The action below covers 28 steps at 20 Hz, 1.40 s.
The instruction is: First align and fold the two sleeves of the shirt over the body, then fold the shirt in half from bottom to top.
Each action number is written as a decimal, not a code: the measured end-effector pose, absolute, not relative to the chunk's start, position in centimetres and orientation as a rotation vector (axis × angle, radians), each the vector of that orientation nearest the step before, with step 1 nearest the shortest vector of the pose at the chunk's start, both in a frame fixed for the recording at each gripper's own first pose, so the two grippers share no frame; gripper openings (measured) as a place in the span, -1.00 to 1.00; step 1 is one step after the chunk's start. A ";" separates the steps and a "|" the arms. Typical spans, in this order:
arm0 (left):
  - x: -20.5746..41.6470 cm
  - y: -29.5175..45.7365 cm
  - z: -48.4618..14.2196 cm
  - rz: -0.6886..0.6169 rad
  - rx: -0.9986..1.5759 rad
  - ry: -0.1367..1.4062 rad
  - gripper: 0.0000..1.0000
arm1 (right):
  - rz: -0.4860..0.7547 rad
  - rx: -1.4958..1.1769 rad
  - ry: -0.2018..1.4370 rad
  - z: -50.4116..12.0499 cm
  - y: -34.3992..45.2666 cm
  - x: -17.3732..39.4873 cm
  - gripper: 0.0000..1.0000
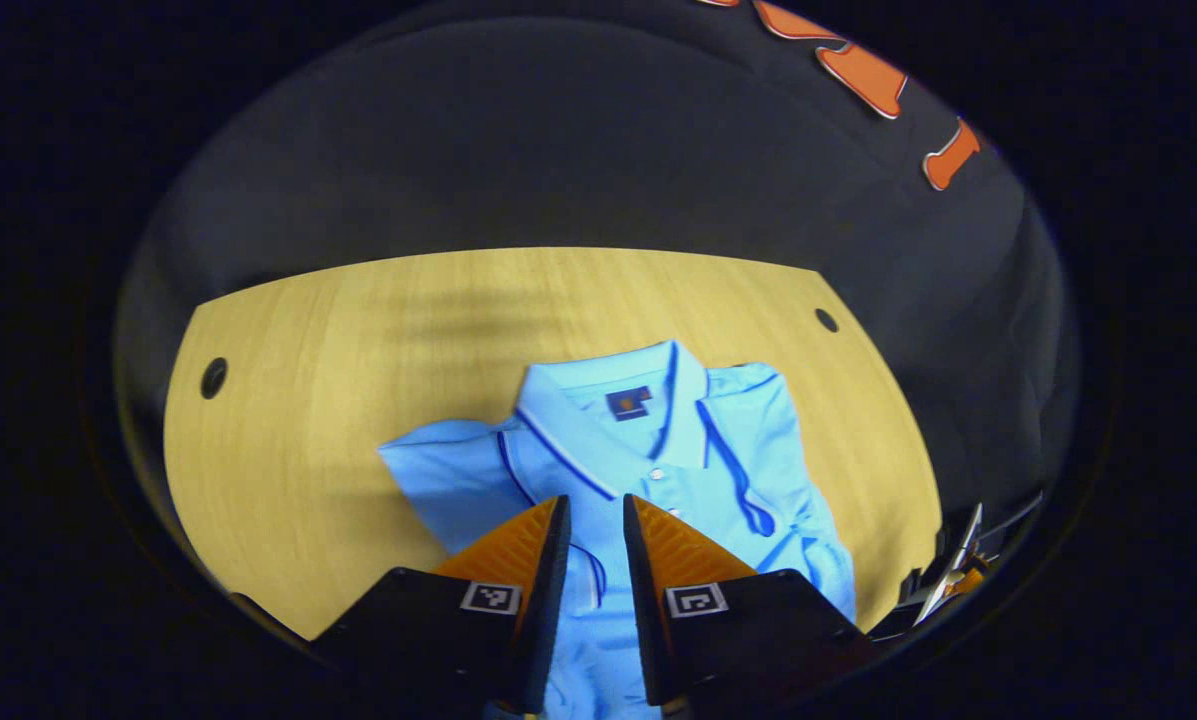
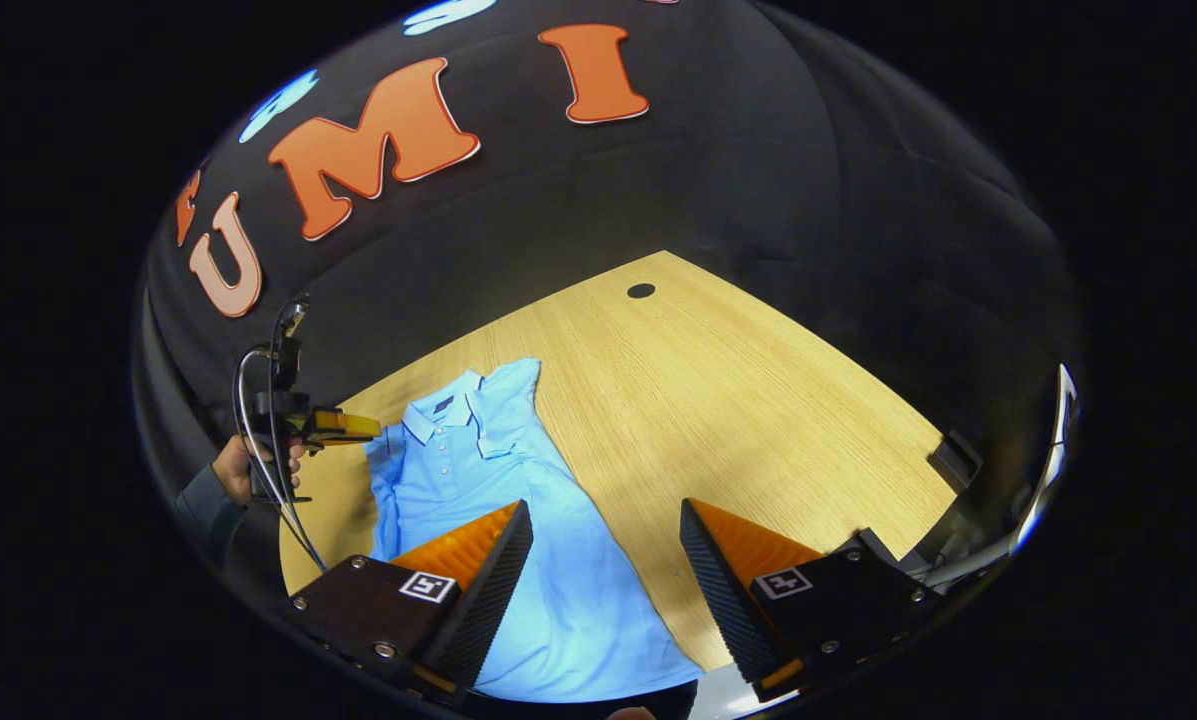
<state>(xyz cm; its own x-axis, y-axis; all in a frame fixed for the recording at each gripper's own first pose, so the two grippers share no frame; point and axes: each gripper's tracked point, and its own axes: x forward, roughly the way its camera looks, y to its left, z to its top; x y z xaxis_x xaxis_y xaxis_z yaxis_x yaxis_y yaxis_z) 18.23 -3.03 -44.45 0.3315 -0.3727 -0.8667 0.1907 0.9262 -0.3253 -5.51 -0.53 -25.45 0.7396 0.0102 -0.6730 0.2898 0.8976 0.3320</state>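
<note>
The left hand-held gripper (image 1: 596, 520) hangs over the chest of the shirt (image 1: 648, 460) with its jaws drawn narrow, only a thin gap between them and no cloth visibly caught there. The right hand-held gripper (image 2: 606, 535) hovers near the shirt's hem and the table's near edge, jaws spread wide and empty.

The main risk, as I judge it, is a poor pinch: the narrow left jaws could come down on the placket and take two layers at once, or drag the body askew as they lift. The wide right jaws sit partly over bare table (image 2: 758, 400), so closing there could miss the fabric edge. Either slip would leave the sleeves uneven before the bottom-to-top fold.

The shirt is a light blue polo with darker blue piping on collar and shoulders, lying face up on the wooden table, collar toward the booth wall. In the left gripper view one sleeve spreads flat to the side while the other looks already turned in over the body. The cloth looks thin and limp, mostly smooth
</note>
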 end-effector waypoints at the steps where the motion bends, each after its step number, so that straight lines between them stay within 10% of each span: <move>1: 18.1 -3.6 -44.1 -0.391 -0.196 1.170 -0.17 | -0.163 0.438 0.730 -25.5 -0.6 -5.8 0.86; 10: 15.8 -0.4 -39.9 -0.357 -0.232 1.104 0.95 | -0.109 0.397 0.790 -27.1 1.2 -7.2 0.87; 28: -7.3 5.2 -34.8 -0.125 -0.050 1.070 0.99 | 0.230 0.123 0.933 -33.1 3.4 -11.1 0.93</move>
<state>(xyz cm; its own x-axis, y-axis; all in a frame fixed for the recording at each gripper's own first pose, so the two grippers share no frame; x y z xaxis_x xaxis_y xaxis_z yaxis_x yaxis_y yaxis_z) -7.34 5.18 -34.82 0.4741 -0.1261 -0.8714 0.0776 0.9918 -0.1013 -11.13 3.42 -33.15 0.5733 0.2485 -0.7808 -0.1425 0.9686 0.2036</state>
